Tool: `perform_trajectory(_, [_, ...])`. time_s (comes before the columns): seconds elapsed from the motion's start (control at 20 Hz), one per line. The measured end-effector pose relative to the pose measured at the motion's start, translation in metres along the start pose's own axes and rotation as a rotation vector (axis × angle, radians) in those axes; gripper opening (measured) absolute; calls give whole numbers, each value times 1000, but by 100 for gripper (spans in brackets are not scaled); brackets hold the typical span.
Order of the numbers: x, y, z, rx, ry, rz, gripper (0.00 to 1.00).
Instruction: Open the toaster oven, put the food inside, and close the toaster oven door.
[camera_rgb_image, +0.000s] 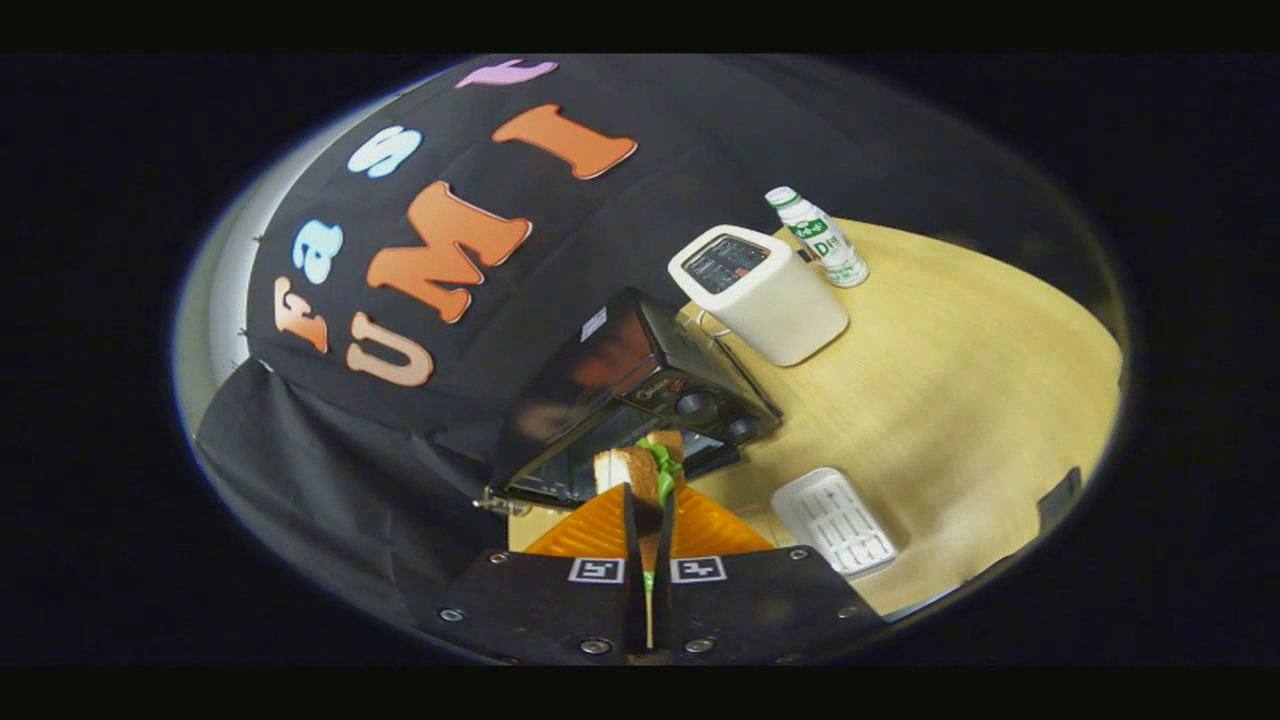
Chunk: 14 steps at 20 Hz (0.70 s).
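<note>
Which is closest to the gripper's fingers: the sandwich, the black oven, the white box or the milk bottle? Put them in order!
1. The sandwich: pinched between the fingers of the gripper.
2. The toaster oven: just beyond the sandwich, door open.
3. The white box: behind the oven, on the wooden table.
4. The bottle: farthest, just past the white box.

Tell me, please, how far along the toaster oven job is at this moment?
Done: the toaster oven door hangs open. In hand: the gripper is shut on the sandwich, held just ahead of the opening. Left: setting it inside and closing the door.
</note>
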<state>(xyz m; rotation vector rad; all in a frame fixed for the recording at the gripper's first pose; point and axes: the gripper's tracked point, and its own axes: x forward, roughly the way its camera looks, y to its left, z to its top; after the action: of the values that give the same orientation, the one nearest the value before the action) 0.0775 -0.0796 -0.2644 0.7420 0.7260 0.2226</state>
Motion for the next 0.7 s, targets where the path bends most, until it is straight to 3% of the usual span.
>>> perform_trajectory(0.25, [28,11,-21,150,-103,17,2])
perform_trajectory(0.7, [92,32,-49,253,-207,2,2])
